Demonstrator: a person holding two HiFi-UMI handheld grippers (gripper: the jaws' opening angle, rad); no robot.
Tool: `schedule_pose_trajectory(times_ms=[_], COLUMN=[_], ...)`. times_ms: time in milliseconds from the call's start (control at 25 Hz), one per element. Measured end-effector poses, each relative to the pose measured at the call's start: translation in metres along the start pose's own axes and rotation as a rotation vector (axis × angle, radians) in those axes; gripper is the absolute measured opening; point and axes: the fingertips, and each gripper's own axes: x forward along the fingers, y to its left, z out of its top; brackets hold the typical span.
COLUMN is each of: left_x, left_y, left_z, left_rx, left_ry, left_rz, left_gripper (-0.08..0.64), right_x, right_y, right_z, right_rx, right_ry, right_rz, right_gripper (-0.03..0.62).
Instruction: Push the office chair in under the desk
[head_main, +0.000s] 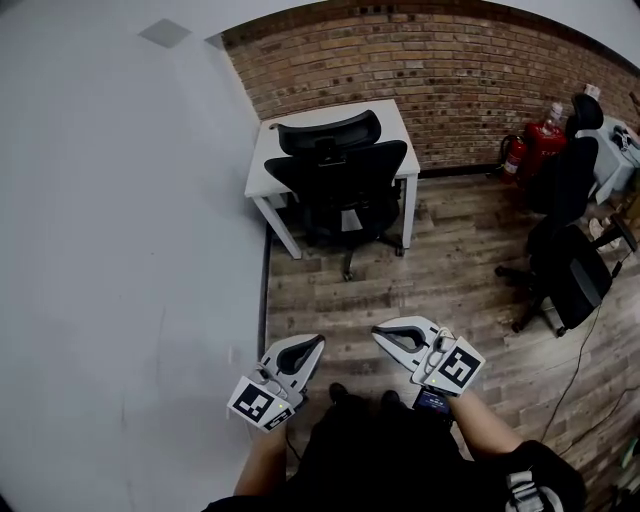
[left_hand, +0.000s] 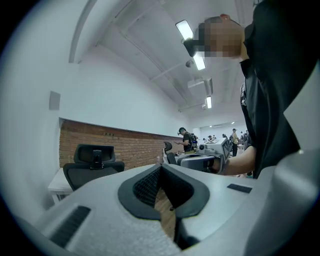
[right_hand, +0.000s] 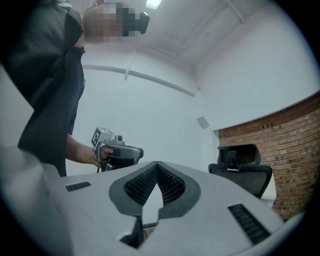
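Observation:
A black office chair (head_main: 338, 175) stands with its seat under the white desk (head_main: 262, 170) against the brick wall, its back and headrest above the desktop. Both grippers are well short of it, close to my body. My left gripper (head_main: 318, 342) is shut with nothing between its jaws, and so is my right gripper (head_main: 378, 335). They point towards each other, tips a short gap apart. The left gripper view looks over its shut jaws (left_hand: 161, 167) at the chair (left_hand: 93, 167) and the right gripper (left_hand: 200, 161). The right gripper view shows its shut jaws (right_hand: 157, 164), the chair (right_hand: 241, 167) and the left gripper (right_hand: 120, 151).
A grey wall (head_main: 120, 250) runs along the left, right beside the desk. A second black chair (head_main: 565, 230) stands at the right with red fire extinguishers (head_main: 540, 145) behind it and a cable (head_main: 575, 370) on the wooden floor. People (left_hand: 187, 140) stand far off.

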Motion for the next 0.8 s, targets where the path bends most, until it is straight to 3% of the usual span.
schedule_pose_trajectory(times_ms=[280,520,800], left_x=[0.012,0.009,-0.017], left_y=[-0.01,-0.01,0.017], left_z=[0.015,0.027,0.028], left_rx=[0.046,0.075,0.06], left_ry=[-0.041,-0.092,-0.108], left_rz=[-0.054,-0.086,-0.078], left_gripper=[0.015,0.015,0.015], right_x=[-0.016,-0.007,0.022], right_y=[-0.01,-0.001,0.011], right_z=[0.014,0.02,0.017], right_rx=[0.0,-0.036,-0.041], right_ry=[0.008,0.048,0.054], right_rz=[-0.084,-0.099,-0.111], right_gripper=[0.006,0.006,0.006])
